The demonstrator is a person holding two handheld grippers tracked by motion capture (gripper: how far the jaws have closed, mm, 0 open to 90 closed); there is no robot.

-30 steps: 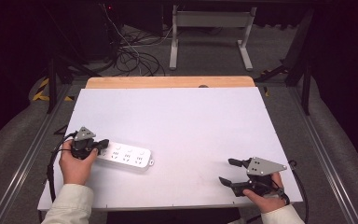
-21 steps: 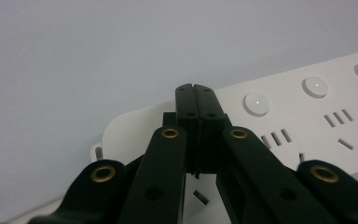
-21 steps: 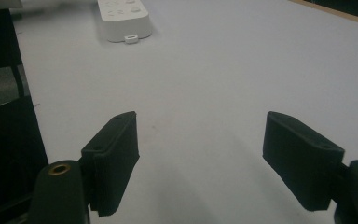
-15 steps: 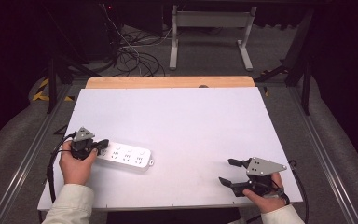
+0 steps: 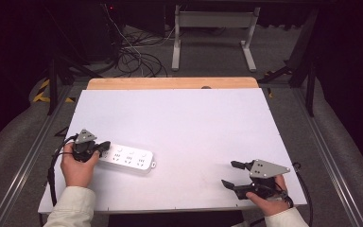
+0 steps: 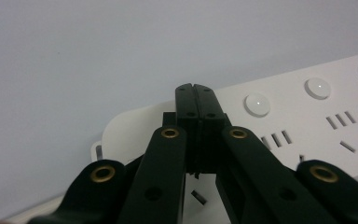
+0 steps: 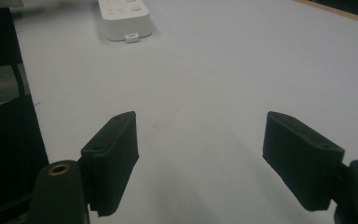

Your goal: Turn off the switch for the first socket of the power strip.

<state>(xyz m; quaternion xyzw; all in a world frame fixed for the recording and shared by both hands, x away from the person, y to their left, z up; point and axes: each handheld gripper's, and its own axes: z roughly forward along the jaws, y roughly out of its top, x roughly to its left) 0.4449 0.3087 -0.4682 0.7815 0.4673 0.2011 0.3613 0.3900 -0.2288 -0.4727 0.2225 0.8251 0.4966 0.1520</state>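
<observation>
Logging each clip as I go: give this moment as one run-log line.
left gripper: shut, over end of white plastic power strip | right gripper: open, empty, apart | white table

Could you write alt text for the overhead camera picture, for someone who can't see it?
A white power strip lies on a white table. The left gripper, jaws closed, is at its end; the right gripper rests open, apart.
</observation>
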